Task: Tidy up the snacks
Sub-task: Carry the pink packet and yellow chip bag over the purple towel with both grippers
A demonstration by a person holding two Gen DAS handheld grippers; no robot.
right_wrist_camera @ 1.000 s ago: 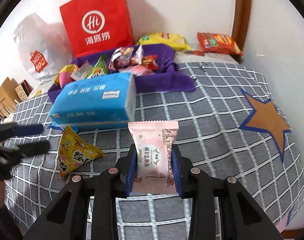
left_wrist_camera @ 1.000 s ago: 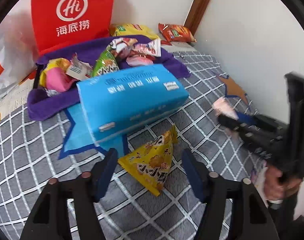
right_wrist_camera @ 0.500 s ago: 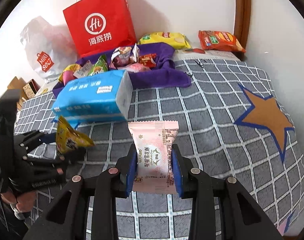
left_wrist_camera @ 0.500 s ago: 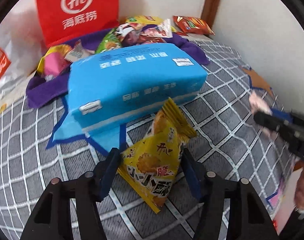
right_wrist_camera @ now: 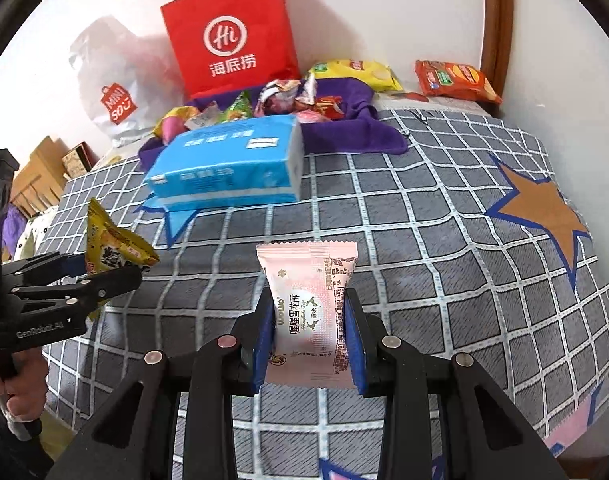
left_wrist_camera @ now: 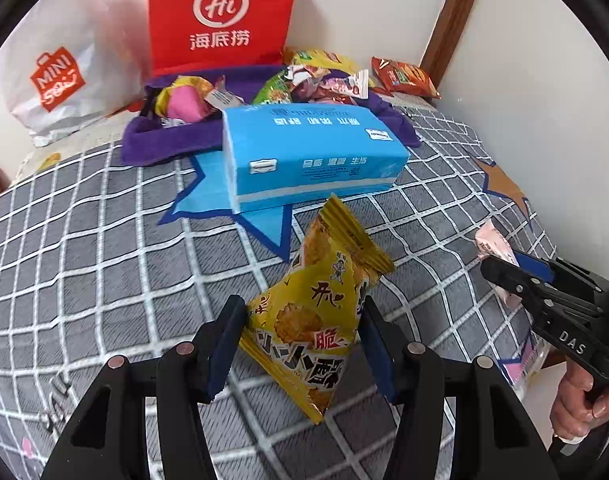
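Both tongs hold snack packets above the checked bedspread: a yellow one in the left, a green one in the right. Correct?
Not quite. The right tongs hold a pink snack packet, not green, as the right wrist view shows. The left tongs do hold the yellow snack packet above the checked bedspread.

Ahead of left gripper (left_wrist_camera: 300, 344), which carries yellow snack packet (left_wrist_camera: 324, 308): open checked bedspread (left_wrist_camera: 84, 240), then blue tissue pack (left_wrist_camera: 312, 156) lying crosswise, blocking the straight path. Behind the pack: purple cloth (left_wrist_camera: 172, 140) heaped with small snacks, red paper bag (left_wrist_camera: 220, 12) upright against the wall. Passage open to the left of the pack.

Ahead of right gripper (right_wrist_camera: 308, 336), which carries pink snack packet (right_wrist_camera: 308, 300): bare bedspread up to the cloth's corner; tissue pack sits ahead-left. Ahead and to the right, free up to orange chip bag (right_wrist_camera: 456, 80) near the wall. Left gripper occupies the far left.
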